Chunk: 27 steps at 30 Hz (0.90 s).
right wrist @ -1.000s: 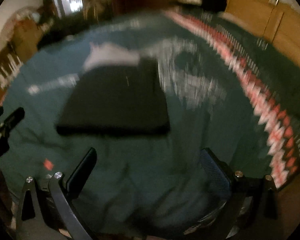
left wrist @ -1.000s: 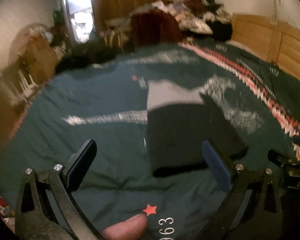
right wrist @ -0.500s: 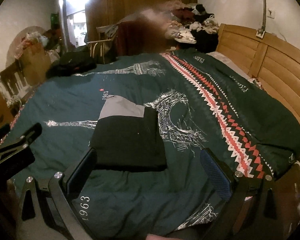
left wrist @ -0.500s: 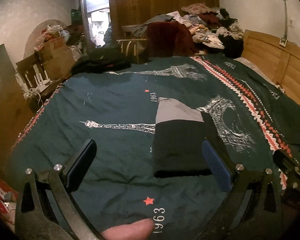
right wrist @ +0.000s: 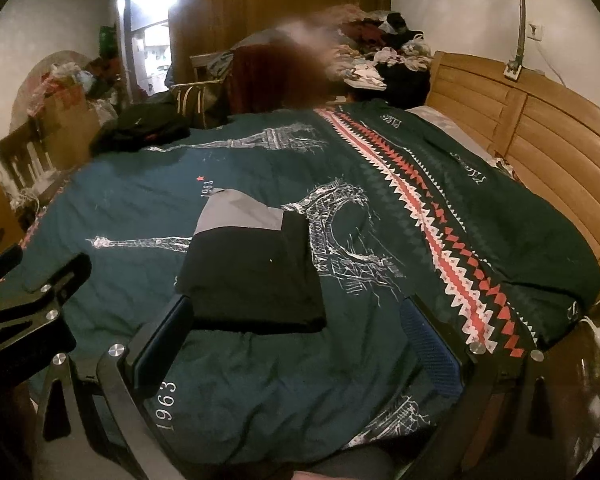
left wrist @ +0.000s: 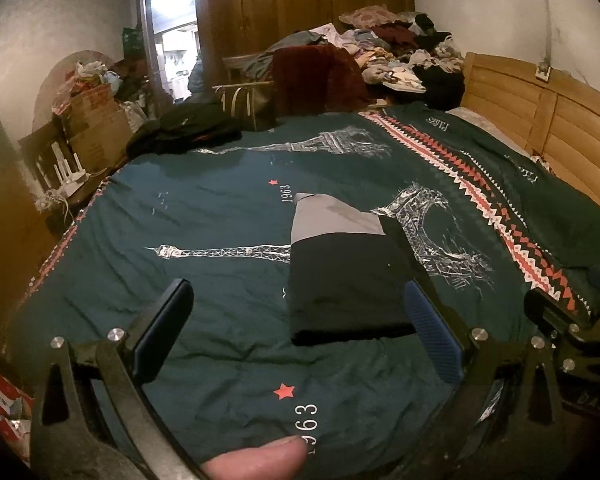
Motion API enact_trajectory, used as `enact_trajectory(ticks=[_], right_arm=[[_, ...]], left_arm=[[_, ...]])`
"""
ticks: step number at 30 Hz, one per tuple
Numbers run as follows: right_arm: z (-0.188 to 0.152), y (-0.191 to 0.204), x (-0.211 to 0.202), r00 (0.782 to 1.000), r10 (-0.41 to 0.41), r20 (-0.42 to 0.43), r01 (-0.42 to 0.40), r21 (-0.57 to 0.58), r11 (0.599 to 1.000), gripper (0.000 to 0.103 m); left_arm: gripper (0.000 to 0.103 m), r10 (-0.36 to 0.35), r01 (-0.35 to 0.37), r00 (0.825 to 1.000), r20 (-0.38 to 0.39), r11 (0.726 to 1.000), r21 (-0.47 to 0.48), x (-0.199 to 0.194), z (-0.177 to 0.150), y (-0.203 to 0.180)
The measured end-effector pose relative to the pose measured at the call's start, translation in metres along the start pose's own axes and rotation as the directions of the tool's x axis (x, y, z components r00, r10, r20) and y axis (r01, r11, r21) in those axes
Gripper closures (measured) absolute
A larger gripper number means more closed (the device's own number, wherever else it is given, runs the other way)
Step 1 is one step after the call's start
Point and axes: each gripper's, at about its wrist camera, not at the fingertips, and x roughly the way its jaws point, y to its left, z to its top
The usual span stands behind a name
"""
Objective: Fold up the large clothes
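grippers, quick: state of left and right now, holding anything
left gripper: open, holding nothing
right gripper: open, holding nothing; folded garment lies on the bed

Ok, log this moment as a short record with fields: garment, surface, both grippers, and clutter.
garment: folded black and grey garment, lying flat in a compact rectangle, grey part at the far end
surface: teal bedspread with Eiffel Tower prints and a red zigzag band
left gripper: left gripper open, empty, held above the bedspread near the garment's near edge
right gripper: right gripper open, empty, not touching the garment
clutter: pile of clothes beyond the bed; wooden headboard on the right
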Motion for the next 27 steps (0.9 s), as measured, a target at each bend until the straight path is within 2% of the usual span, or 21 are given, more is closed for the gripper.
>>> enact_trajectory(ticks=[5,17,27], right_arm=[[-0.002,-0.002,-0.001,1.0,0.0,-0.001,0.0,-0.001,1.0,0.0],[-0.004,-0.011,-0.007,1.0,-0.024,0.015,0.024,0.001,1.0,0.0],[-0.002,-0.009,-0.01,1.0,-0.02,0.022,0.02,-0.007,1.0,0.0]], left_arm=[[0.0,-0.011,0.011,1.0,-0.004,1.0,0.016,0.002,-0.003,-0.007],[0.0,-0.099,0.099,0.995,-0.002,0.995,-0.005,-0.003,-0.003,-0.013],[0.0,-0.093,0.093,0.996,-0.005,0.995,-0.021,-0.001,-0.002,-0.01]])
